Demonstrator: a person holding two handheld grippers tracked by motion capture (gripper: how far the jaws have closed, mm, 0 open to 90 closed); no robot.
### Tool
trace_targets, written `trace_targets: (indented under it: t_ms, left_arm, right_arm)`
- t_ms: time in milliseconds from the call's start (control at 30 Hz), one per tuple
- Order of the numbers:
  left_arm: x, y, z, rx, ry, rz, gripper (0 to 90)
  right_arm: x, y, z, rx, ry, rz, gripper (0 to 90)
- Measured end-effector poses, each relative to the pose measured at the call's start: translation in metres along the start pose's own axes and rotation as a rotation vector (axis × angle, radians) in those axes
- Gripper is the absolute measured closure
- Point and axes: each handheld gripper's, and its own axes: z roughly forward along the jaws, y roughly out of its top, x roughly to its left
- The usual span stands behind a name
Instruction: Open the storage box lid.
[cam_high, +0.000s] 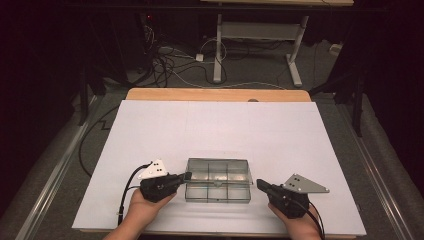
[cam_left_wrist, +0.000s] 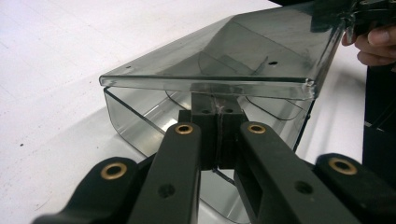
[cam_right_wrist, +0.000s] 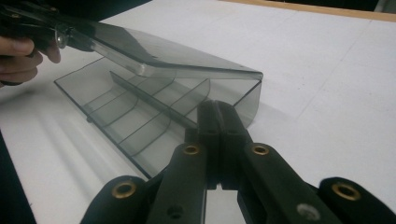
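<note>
High view: a clear smoky-grey plastic compartment box (cam_high: 218, 181) with a hinged lid sits on the white-sheeted worktop (cam_high: 215, 130), near the person's edge, roughly centred. The left tool (cam_high: 186, 176) touches the box's left end at lid level. The right tool (cam_high: 259, 184) is just beside the box's right end; contact cannot be told. Box dividers make a grid of compartments. A hand grips each tool body from below the box.

Left gripper view: the left tool (cam_left_wrist: 216, 114) has its jaws pressed together, tips right under the edge of the lid (cam_left_wrist: 243, 60), which is tilted up off the box base (cam_left_wrist: 140, 119). Whether the tips pinch anything cannot be told. Beyond the box's far end sit fingers (cam_left_wrist: 373, 44) of the other hand.

Right gripper view: the right tool (cam_right_wrist: 217, 109) has its jaws pressed together, holding nothing, tips at the box's near wall, over the compartments. The lid (cam_right_wrist: 154, 56) is raised at an angle, with the left tool at its far corner.
</note>
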Motion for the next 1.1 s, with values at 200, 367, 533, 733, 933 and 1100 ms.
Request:
trace_targets:
  t_ms: [200, 367, 533, 733, 933, 1100]
  left_arm:
    - [0.004, 0.002, 0.003, -0.011, 0.012, 0.004, 87.4]
    - [0.004, 0.001, 0.006, -0.002, 0.007, 0.007, 87.4]
    - [0.006, 0.002, 0.007, -0.005, -0.002, -0.001, 87.4]
    - [0.009, 0.003, 0.01, 0.0, 0.0, -0.002, 87.4]
    - [0.012, 0.006, 0.013, 0.003, 0.001, -0.004, 87.4]
    - [0.013, 0.01, 0.015, 0.019, 0.002, 0.006, 87.4]
  right_arm:
    - [-0.005, 0.001, 0.007, -0.004, -0.024, 0.004, 90.0]
    - [-0.01, 0.001, 0.008, -0.012, -0.041, 0.018, 90.0]
    - [-0.012, 0.001, 0.009, -0.015, -0.045, 0.017, 90.0]
    - [-0.016, 0.005, 0.013, -0.024, -0.052, 0.014, 90.0]
    - [-0.021, 0.011, 0.019, -0.031, -0.066, 0.01, 90.0]
    - [-0.027, 0.022, 0.029, -0.035, -0.083, 0.0, 90.0]
